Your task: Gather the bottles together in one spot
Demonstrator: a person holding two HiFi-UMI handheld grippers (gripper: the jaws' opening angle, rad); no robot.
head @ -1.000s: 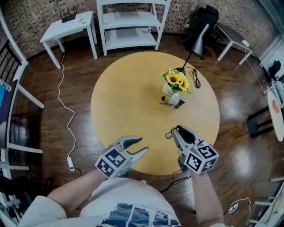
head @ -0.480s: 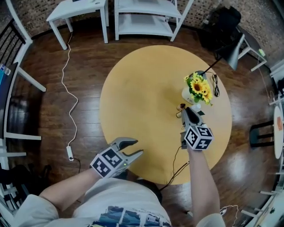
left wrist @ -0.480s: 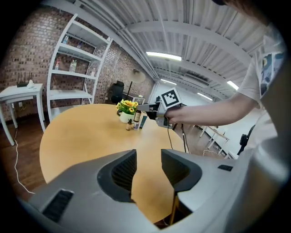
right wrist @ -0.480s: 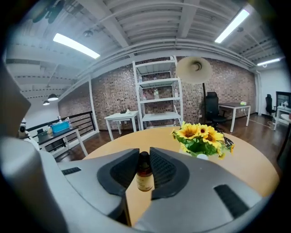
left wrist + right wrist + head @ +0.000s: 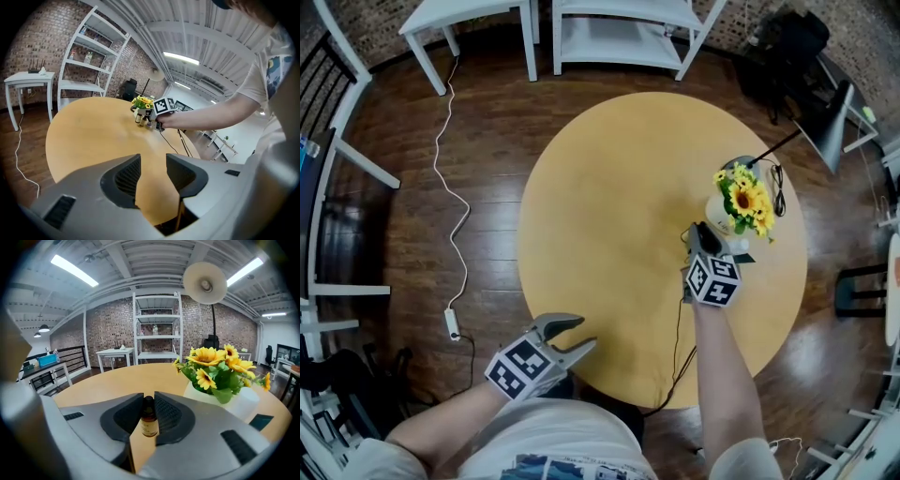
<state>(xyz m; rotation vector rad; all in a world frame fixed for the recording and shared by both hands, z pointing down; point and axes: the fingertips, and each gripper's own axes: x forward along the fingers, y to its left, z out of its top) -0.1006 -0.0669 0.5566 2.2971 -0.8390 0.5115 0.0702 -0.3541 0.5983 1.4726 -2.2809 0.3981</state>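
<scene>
A small brown bottle [image 5: 148, 420] stands upright between the jaws of my right gripper [image 5: 149, 416], which is shut on it. The head view shows that gripper [image 5: 701, 234] over the round wooden table [image 5: 609, 187], right beside the white vase of sunflowers [image 5: 741, 202]; the bottle itself is hidden there. From the left gripper view, two more small bottles [image 5: 138, 118] stand by the flowers [image 5: 141, 101], next to the right gripper's marker cube [image 5: 161, 106]. My left gripper [image 5: 567, 336] hangs open over the table's near edge with nothing between its fingers [image 5: 123, 177].
A black lamp [image 5: 830, 122] leans at the table's far right, and a cable [image 5: 680, 347] runs off the near edge. White shelves [image 5: 628, 37] and a white side table [image 5: 469, 19] stand beyond. A power strip [image 5: 452, 323] lies on the floor at left.
My right gripper has carried the brown bottle from the near edge across the table to the flower vase. The left gripper has drawn back and down to the near left edge.
</scene>
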